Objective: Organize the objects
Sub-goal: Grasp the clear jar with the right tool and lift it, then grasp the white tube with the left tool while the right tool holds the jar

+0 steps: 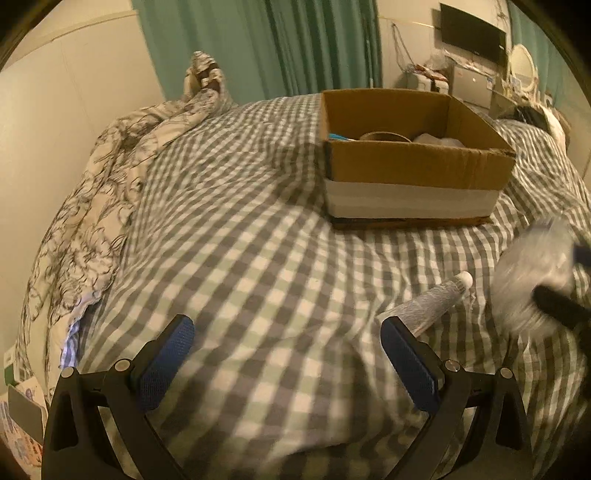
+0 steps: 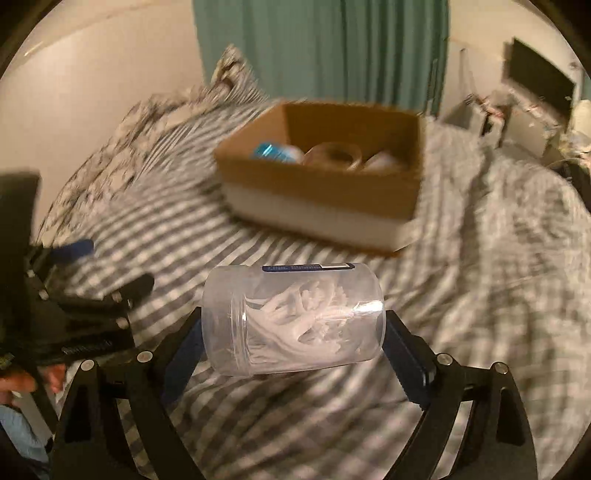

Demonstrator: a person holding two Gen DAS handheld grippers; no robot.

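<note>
My right gripper point(image 2: 293, 339) is shut on a clear plastic jar point(image 2: 291, 319) with white pieces inside, held on its side above the bed; the jar shows blurred at the right edge of the left wrist view point(image 1: 532, 280). My left gripper point(image 1: 288, 354) is open and empty, low over the checked bedspread point(image 1: 258, 258). A grey tube with a white cap point(image 1: 432, 301) lies on the bed just beyond its right finger. An open cardboard box point(image 1: 413, 166) stands further back; it holds a blue item point(image 2: 273, 151), a tape roll point(image 2: 336, 153) and a white item point(image 2: 384, 162).
A floral quilt point(image 1: 110, 177) is bunched along the bed's left side by the wall. Green curtains point(image 1: 266, 44) hang behind. A desk with a monitor point(image 1: 472, 31) and clutter stands at the back right. The left gripper shows at the left of the right wrist view point(image 2: 74, 295).
</note>
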